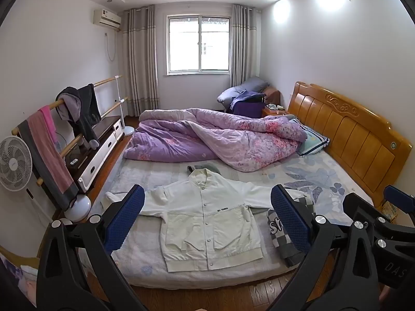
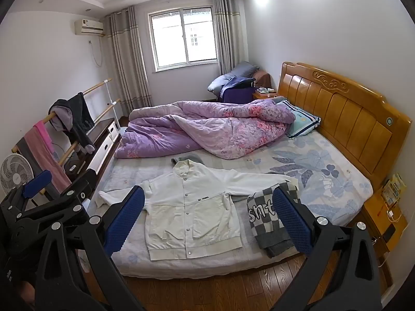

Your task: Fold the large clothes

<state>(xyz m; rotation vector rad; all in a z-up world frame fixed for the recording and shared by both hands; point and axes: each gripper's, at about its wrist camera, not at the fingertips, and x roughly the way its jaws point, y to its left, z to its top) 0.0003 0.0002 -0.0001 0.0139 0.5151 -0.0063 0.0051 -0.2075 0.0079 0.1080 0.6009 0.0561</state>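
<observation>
A white snap-button jacket (image 1: 207,220) lies spread flat, face up, on the near part of the bed, sleeves out to both sides; it also shows in the right wrist view (image 2: 192,212). My left gripper (image 1: 207,223) is open and empty, held back from the bed's near edge, its blue pads framing the jacket. My right gripper (image 2: 207,223) is open and empty, also back from the bed, to the right of the left one. A folded grey-and-white checked garment (image 2: 267,217) lies right of the jacket, partly on its right sleeve; it also shows in the left wrist view (image 1: 282,235).
A purple floral quilt (image 1: 215,134) is heaped on the far half of the bed, with a pillow (image 1: 312,137) by the wooden headboard (image 1: 345,129). A clothes rack (image 1: 64,119), fan (image 1: 14,163) and cabinet (image 1: 98,150) stand left. A nightstand (image 2: 384,207) is right. Wooden floor (image 2: 207,292) lies below.
</observation>
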